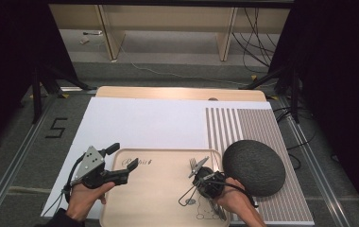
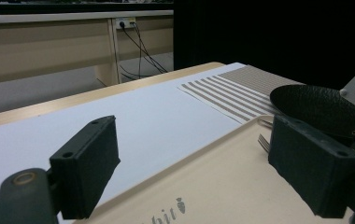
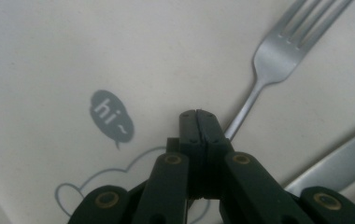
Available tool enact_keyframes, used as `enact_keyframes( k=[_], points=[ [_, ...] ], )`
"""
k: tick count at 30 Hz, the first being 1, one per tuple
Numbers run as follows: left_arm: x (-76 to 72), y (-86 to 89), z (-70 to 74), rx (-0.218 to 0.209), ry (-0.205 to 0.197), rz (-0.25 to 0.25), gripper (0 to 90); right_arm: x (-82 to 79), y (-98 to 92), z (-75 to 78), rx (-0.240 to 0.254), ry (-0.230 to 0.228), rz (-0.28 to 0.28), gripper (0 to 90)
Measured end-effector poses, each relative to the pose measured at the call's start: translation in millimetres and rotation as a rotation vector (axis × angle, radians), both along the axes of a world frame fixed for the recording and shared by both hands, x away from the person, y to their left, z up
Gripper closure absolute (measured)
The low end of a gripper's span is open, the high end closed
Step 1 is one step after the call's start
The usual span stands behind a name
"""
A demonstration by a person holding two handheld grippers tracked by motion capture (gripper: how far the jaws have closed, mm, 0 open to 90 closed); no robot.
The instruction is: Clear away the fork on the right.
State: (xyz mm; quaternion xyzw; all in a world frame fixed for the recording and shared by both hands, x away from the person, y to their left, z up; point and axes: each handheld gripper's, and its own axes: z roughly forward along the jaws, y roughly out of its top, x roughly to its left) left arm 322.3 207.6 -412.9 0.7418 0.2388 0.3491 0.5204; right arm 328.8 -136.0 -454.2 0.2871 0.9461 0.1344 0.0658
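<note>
Two jaws of right gripper (image 3: 199, 122) pressed together, fork (image 3: 278, 56) handle seemingly pinched, hidden behind them.

Left hand-held gripper (image 1: 126, 166): I have it held level in my left hand (image 1: 85, 196), jaws spread wide apart, nothing between the pads (image 2: 87, 170); forearm enters behind it. Right hand-held gripper (image 1: 197, 174): held in my right hand (image 1: 236, 198), tipped steeply downward, jaws pressed fully together along their length, pads (image 3: 199, 135) meeting with no gap; wrist bent behind it.
</note>
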Motion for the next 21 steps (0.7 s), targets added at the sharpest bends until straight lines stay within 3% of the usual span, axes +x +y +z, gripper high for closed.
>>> enact_keyframes(
  k=[21],
  points=[
    [0.2, 0.1, 0.2, 0.000, -0.001, 0.000, 15.9, 5.5, -16.5, 1.1, -0.002, 0.013, -0.040, 90.0]
  ],
)
